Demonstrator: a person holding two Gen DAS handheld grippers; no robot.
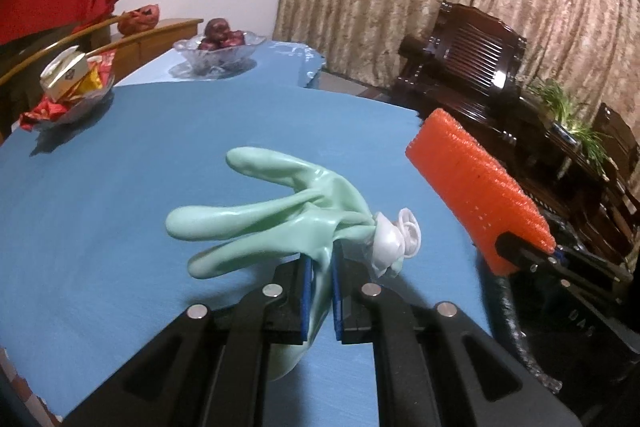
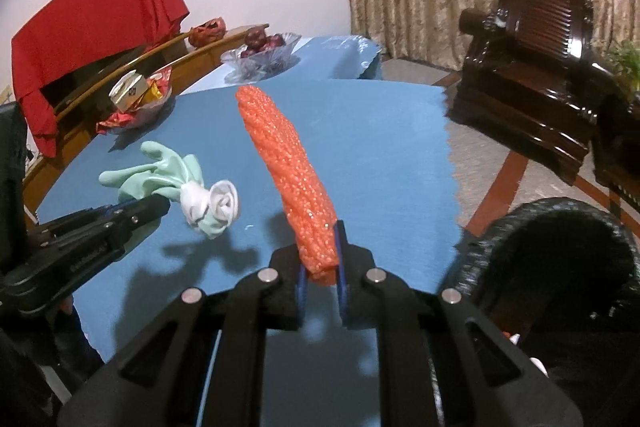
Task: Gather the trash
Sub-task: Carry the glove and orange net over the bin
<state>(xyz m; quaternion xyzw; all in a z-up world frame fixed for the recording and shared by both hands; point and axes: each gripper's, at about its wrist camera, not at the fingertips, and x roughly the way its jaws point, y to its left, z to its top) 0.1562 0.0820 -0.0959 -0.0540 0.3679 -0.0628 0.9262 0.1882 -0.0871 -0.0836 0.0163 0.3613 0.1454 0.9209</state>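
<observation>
Two claws are clamped on trash above the blue counter [image 1: 120,187]; left claw [image 1: 322,287] pinches a crumpled mint-green rubber glove [image 1: 272,219], right claw [image 2: 322,267] an orange foam strip [image 2: 280,155]; only the right view shows a black woven basket [image 2: 492,239] beyond the counter's right edge.

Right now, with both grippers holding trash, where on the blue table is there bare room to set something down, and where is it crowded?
The blue table is bare across its near and middle stretch, below the green glove and the orange foam, out to the jagged edge facing the dark wooden chair. It is crowded along the far side: the snack bowl and the glass fruit bowl.
</observation>
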